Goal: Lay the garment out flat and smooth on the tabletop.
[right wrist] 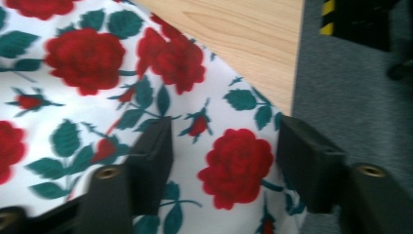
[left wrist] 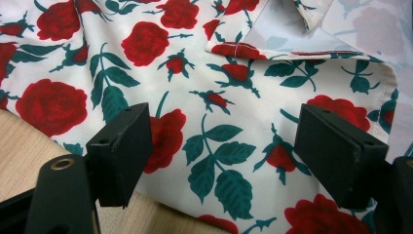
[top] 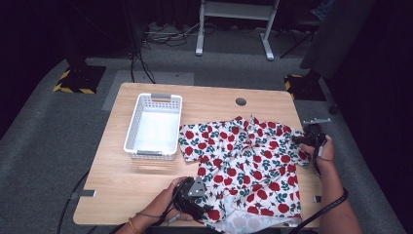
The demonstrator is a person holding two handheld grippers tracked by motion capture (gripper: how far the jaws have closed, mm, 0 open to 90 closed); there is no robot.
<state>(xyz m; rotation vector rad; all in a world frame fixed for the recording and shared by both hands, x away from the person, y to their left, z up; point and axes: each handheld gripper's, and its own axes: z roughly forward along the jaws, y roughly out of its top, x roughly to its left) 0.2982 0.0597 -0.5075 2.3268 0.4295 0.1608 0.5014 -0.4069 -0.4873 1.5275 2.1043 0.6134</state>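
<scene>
Shirt (top: 246,163) printed with roses is being spread flat on the table (top: 146,180), right of the basket (top: 155,126), its right sleeve reaching the table's edge. Cloth could be bunched or dragged off that edge if pinched in a single thin layer and pulled unevenly. Left gripper (left wrist: 221,146) is being held wide open over the hem, nothing clasped; right gripper (right wrist: 224,161) is likewise being held wide open over the sleeve.

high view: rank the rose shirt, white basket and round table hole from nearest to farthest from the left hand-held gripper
1. Rose shirt: right beside the left hand-held gripper, at the shirt's lower left corner, jaws open.
2. White basket: farther back, on the table's left half.
3. Round table hole: near the far edge, behind the shirt.
</scene>
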